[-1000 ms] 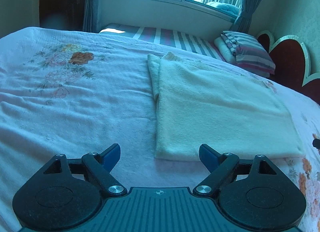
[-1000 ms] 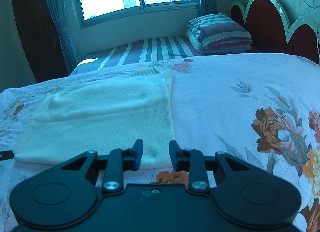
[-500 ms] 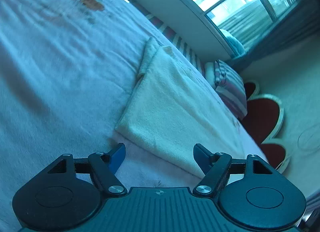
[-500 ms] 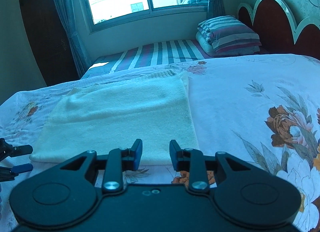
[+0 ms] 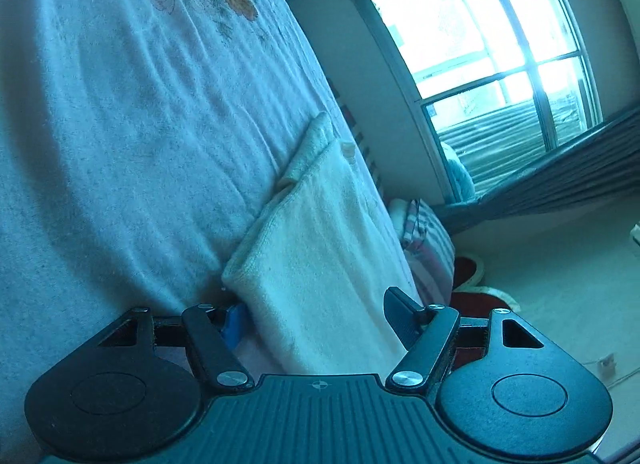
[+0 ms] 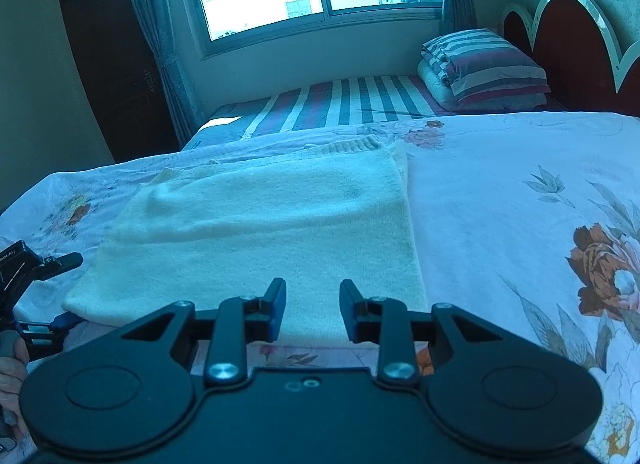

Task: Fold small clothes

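Left claw (image 5: 316, 318) rolled sideways (astride sweater (image 5: 320, 248) corner)

Cream knit sweater (image 6: 260, 232) on a white floral bedsheet (image 6: 520, 203); striped pillow (image 6: 484, 63), black tools with blue pads.

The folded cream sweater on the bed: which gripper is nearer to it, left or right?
Left. The left gripper straddles the near corner of the cream sweater, one finger on each side, jaws closing but not yet pressing. The right gripper hangs open just short of the sweater's near edge.
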Demonstrator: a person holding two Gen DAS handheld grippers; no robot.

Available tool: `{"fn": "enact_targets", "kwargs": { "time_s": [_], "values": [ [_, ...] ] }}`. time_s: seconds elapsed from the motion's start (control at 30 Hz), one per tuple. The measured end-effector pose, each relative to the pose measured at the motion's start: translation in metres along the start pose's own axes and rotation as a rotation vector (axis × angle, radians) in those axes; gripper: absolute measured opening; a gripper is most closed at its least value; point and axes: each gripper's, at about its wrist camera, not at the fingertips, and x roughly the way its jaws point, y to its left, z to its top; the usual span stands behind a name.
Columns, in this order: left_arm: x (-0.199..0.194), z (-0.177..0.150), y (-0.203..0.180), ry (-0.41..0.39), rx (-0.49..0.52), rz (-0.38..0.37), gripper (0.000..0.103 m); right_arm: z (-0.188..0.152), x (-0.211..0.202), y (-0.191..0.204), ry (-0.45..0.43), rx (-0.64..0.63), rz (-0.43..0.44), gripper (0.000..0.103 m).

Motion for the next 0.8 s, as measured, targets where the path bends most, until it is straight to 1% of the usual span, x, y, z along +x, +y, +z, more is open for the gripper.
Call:
{"fn": "enact_targets", "kwargs": {
  "time_s": [0.07,0.13,0.27,0.33,0.4,0.43,0.47,0.5,0.53,0.57,0.6,0.63,0.67,0.7,0.8],
  "values": [
    [0.007,-0.005,-0.003,-0.032,-0.005,-0.013,0.071,0.003,0.006,0.001,0.001,-0.001,0.021,0.020],
    [0.013,-0.013,-0.008,-0.054,0.001,-0.010,0.071,0.007,0.011,0.001,-0.001,-0.001,0.043,0.018],
    [0.021,-0.035,-0.019,-0.092,0.017,0.005,0.071,0.013,0.024,0.007,0.001,-0.027,0.077,0.018],
    [0.029,-0.033,-0.021,-0.117,0.001,0.018,0.071,0.014,0.031,0.011,0.003,-0.039,0.097,0.018],
    [0.043,-0.030,-0.026,-0.115,-0.011,0.027,0.071,0.015,0.039,0.016,0.008,-0.053,0.117,0.016],
    [0.050,-0.025,-0.029,-0.109,-0.005,0.035,0.070,0.017,0.043,0.019,0.010,-0.058,0.126,0.015],
    [0.058,-0.020,-0.033,-0.101,0.005,0.050,0.068,0.018,0.047,0.022,0.013,-0.063,0.137,0.011],
    [0.065,-0.018,-0.036,-0.096,0.016,0.076,0.061,0.020,0.051,0.025,0.016,-0.068,0.146,0.008],
    [0.067,-0.016,-0.036,-0.096,0.024,0.088,0.057,0.022,0.055,0.028,0.016,-0.074,0.149,0.006],
    [0.072,-0.014,-0.037,-0.100,0.030,0.091,0.053,0.024,0.058,0.031,0.015,-0.079,0.153,0.005],
    [0.075,-0.015,-0.036,-0.101,0.033,0.104,0.035,0.026,0.060,0.033,0.013,-0.082,0.160,0.005],
    [0.076,-0.012,-0.030,-0.091,0.024,0.120,0.006,0.028,0.062,0.035,0.010,-0.085,0.168,0.004],
    [0.077,-0.014,-0.020,-0.088,-0.012,0.098,0.006,0.031,0.064,0.037,0.007,-0.087,0.175,0.004],
    [0.073,-0.015,-0.014,-0.108,-0.040,0.054,0.006,0.033,0.066,0.038,0.006,-0.089,0.181,0.004],
    [0.073,-0.017,-0.014,-0.117,0.006,0.039,0.006,0.038,0.076,0.044,0.011,-0.103,0.198,0.003]
  ]
}}
